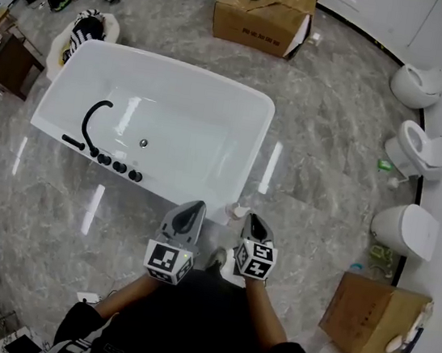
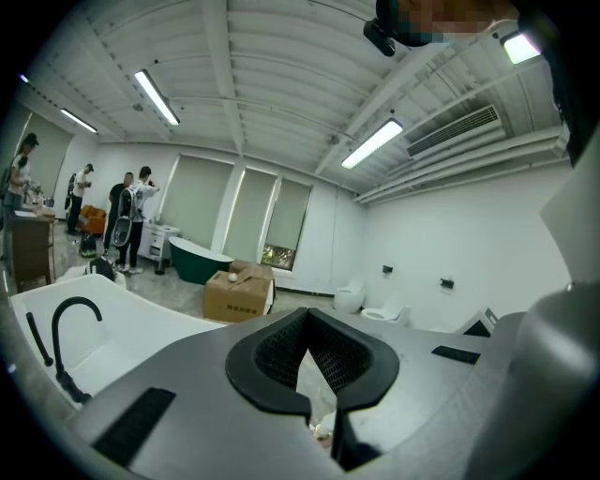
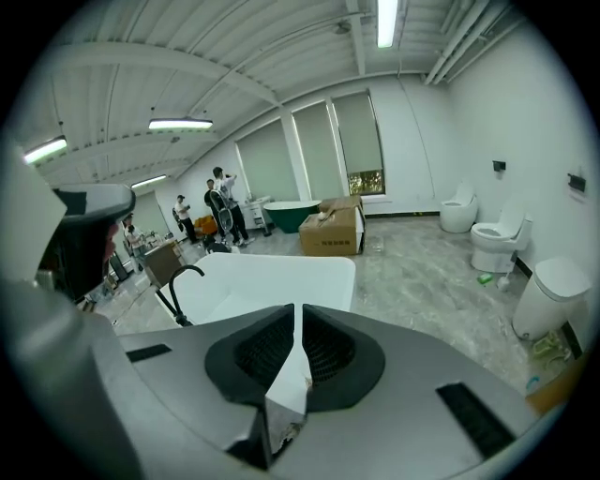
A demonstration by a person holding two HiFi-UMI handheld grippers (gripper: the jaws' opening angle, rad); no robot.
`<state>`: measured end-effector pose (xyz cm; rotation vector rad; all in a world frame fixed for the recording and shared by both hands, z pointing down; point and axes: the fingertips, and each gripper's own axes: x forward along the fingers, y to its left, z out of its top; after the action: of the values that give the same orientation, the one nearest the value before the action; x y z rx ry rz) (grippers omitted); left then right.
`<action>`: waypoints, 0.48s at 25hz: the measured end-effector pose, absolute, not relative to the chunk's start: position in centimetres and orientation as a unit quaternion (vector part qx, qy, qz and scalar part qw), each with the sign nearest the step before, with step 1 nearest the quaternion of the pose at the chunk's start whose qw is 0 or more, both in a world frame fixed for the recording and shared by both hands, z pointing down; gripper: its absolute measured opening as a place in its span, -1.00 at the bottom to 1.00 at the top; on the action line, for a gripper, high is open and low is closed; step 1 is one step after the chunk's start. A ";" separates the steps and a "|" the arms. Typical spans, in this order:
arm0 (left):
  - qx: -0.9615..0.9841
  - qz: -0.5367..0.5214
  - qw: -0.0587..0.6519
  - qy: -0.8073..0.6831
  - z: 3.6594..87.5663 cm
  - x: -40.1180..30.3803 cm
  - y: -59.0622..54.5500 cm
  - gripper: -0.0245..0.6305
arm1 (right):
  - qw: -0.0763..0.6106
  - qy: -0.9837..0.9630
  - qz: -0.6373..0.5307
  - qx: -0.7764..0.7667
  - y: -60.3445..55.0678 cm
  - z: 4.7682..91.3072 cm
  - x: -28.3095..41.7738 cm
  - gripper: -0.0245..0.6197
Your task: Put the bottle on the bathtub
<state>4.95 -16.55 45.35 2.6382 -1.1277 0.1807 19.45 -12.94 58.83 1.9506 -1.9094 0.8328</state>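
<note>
Head view: one glossy white bathtub [image 1: 179,68], a rounded rectangle, carries a curved black faucet [image 1: 92,117] and stands on polished grey marbled floor [image 1: 335,122]. Two cardboard boxes [image 1: 264,14] and three smooth white toilets [image 1: 418,83] sit around it. One small white bottle [image 1: 236,210] hangs off the tub, just beside its near corner, at the tip of the right gripper [image 1: 252,219].

Left gripper view: the left gripper [image 2: 307,323] is clenched, its ribbed black pads meeting at the tips around nothing.

Right gripper view: the right gripper's two pads pinch the white bottle, with the tub beyond.
</note>
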 end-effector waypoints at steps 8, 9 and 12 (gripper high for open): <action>0.911 0.055 0.128 -0.388 44.6 5.2 -15.6 -0.88 | 0.093 -0.682 0.219 0.691 -12.5 51.6 18.8 -0.88; 0.912 0.054 0.127 -0.387 44.5 5.3 -15.6 -0.88 | 0.087 -0.683 0.209 0.695 -12.3 50.9 18.9 -0.88; 0.913 0.053 0.123 -0.386 44.1 5.3 -15.7 -0.88 | 0.068 -0.681 0.187 0.705 -11.7 48.8 18.9 -0.89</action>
<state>5.26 -15.72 44.13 2.6635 -1.1251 0.1547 18.86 -11.65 48.81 2.1228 -2.0522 0.5624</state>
